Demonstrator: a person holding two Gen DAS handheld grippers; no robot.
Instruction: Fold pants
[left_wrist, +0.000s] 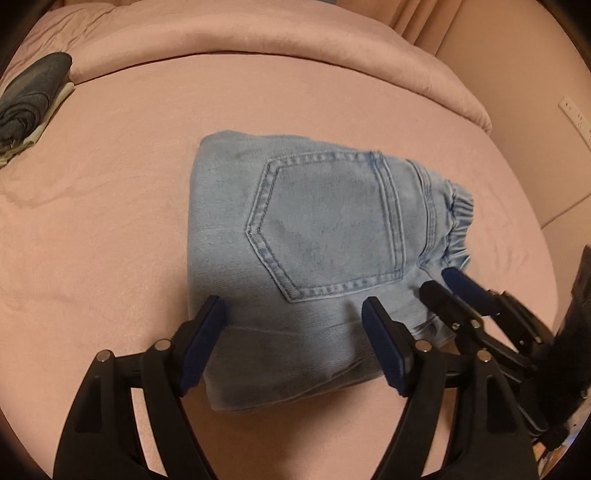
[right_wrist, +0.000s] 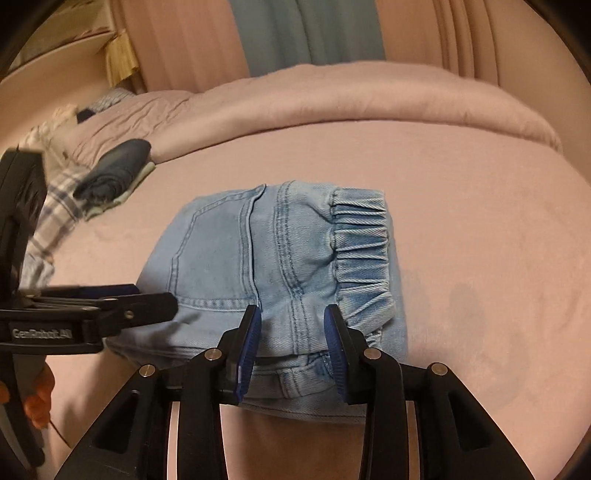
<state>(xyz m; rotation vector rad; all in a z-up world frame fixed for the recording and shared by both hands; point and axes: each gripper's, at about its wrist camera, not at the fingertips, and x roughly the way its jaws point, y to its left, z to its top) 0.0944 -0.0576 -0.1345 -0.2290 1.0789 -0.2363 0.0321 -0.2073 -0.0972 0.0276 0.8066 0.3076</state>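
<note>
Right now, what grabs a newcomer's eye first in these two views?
The folded light-blue denim pants lie mid-frame on the pink bedsheet, back pocket up, elastic waistband toward the right. The left gripper and right gripper sit open over the near edge. A folded dark-grey garment rests far left.

Folded light-blue denim pants (left_wrist: 317, 236) on bed

Folded light-blue denim pants (left_wrist: 314, 236) mid-bed on pink sheet (left_wrist: 110, 240); rolled dark-grey garment (left_wrist: 29, 99) far left; bunched pink duvet (left_wrist: 258, 40) behind.
</note>
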